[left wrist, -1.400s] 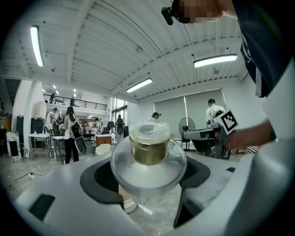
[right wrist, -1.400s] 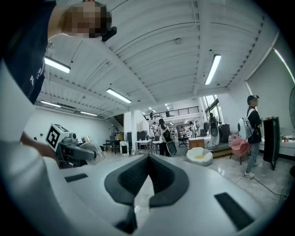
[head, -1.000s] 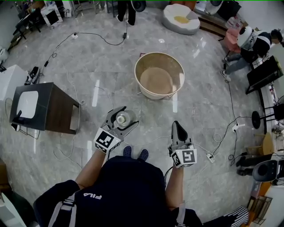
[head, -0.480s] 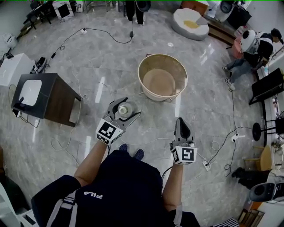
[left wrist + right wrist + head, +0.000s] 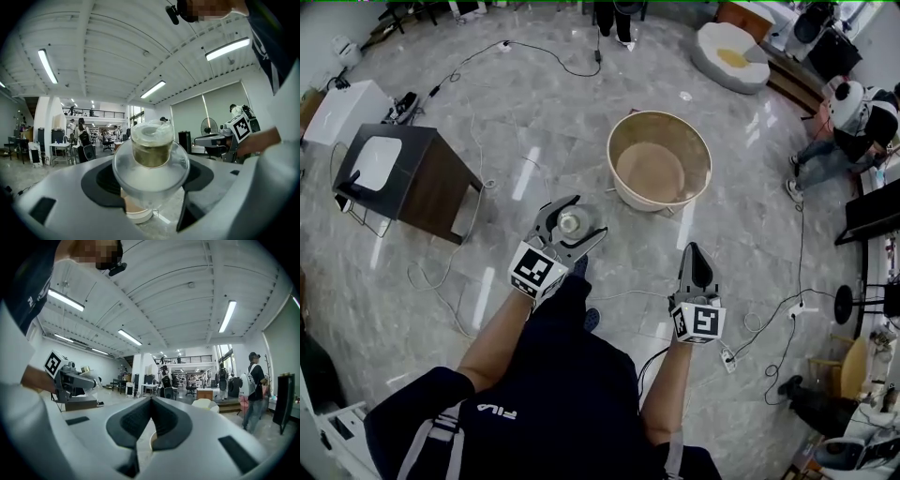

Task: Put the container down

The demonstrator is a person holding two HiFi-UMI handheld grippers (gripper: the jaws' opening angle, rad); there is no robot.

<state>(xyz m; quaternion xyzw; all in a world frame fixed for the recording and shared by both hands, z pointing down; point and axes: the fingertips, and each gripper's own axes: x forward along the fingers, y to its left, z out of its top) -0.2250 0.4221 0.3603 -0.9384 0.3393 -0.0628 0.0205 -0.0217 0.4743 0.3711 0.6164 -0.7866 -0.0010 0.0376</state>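
Note:
My left gripper (image 5: 584, 217) is shut on a clear round container (image 5: 571, 223) with a pale lid, held above the marble floor. In the left gripper view the container (image 5: 151, 161) fills the space between the jaws, its lid end pointing away from the camera. A large beige tub (image 5: 630, 195) stands on the floor just beyond it; a bit of the tub (image 5: 136, 214) shows under the container. My right gripper (image 5: 693, 251) is shut with nothing in it, off to the right and nearer the person's body. The right gripper view shows its pads (image 5: 140, 420) pressed together.
A dark side table (image 5: 422, 192) with a white pad stands on the left. Cables (image 5: 450, 281) trail over the floor, and a power strip (image 5: 727, 357) lies at the right. A white beanbag (image 5: 731, 56) and a seated person (image 5: 853, 131) are at the far right.
The person has stepped forward, so the tub and table sit nearer. My left gripper has carried the container forward and to the right, toward the tub. The right gripper stays shut.

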